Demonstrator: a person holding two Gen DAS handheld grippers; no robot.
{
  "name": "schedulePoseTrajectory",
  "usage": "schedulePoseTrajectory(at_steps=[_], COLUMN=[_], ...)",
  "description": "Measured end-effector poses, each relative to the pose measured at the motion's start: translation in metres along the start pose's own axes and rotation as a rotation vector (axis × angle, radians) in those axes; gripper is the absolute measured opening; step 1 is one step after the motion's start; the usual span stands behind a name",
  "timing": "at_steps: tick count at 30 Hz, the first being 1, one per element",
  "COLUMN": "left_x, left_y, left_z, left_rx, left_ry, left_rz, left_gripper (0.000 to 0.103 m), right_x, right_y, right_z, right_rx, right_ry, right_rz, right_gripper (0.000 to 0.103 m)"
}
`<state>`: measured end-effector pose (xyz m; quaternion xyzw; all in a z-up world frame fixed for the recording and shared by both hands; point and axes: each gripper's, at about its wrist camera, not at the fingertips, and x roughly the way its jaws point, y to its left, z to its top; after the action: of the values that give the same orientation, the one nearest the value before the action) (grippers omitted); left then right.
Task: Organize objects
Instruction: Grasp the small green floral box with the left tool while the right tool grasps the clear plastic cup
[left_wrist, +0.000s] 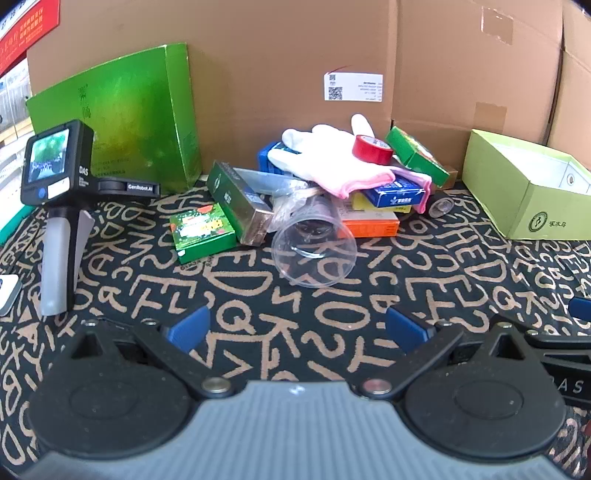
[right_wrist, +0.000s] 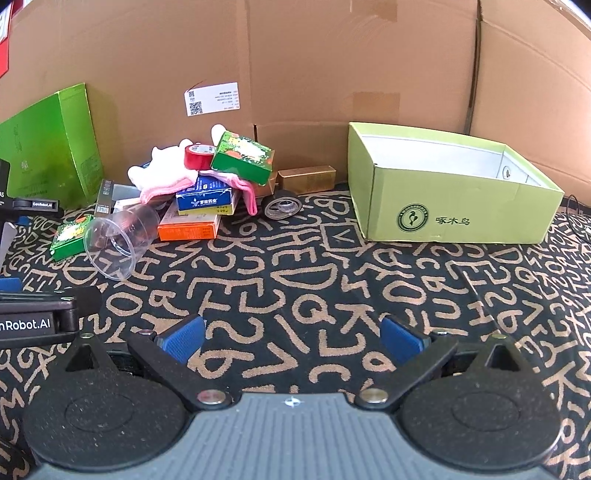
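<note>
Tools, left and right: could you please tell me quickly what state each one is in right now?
Left tool: open, holding nothing, only patterned cloth between its fingers.
Right tool: open, holding nothing.

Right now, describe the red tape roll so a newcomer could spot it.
Find the clutter pile against the cardboard wall, left of the open green box. On top lies a white and pink glove; the red tape roll rests on it. The pile's only red ring; the other roll is dark, on the cloth.

Left gripper (left_wrist: 295, 328) stood tilted downward, jaws spread wide, nothing between them. Right gripper (right_wrist: 291, 338) was likewise angled down, spread wide and empty.
</note>
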<state>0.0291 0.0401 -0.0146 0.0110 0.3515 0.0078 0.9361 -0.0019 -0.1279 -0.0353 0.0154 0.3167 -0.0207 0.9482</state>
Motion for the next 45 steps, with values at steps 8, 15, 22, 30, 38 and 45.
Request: schedulePoseTrajectory(at_steps=[8, 15, 22, 30, 38, 45], left_x=[0.006, 0.025, 0.076, 0.127, 0.130, 0.102], left_y=[0.034, 0.081, 0.100, 0.119, 0.117, 0.080], left_z=[0.002, 0.027, 0.056, 0.066, 0.063, 0.044], left_rx=[-0.042, -0.098, -0.118, -0.254, -0.207, -0.083], left_ry=[-0.006, -0.005, 0.032, 0.110, 0.077, 0.126], left_rz=[-0.056, 0.000, -0.026, -0.083, -0.109, -0.229], left_gripper=[0.103, 0.103, 0.103, 0.098, 0.066, 0.066], right_x=[0.006, 0.014, 0.043, 0.067, 0.077, 0.041], right_y=[0.010, 0.042, 0.091, 0.116, 0.107, 0.081], right_z=[0.000, 0.004, 0.023, 0.032, 0.034, 0.024], right_rx=[-0.030, -0.111, -0.203, -0.247, -0.220, -0.230], right_ry=[-0.019, -0.129, -0.116, -0.128, -0.093, -0.143], right_rz=[0.047, 0.186, 0.279, 0.287, 0.275, 0.286], right_gripper=[0.103, 0.103, 0.093, 0.077, 0.008, 0.007])
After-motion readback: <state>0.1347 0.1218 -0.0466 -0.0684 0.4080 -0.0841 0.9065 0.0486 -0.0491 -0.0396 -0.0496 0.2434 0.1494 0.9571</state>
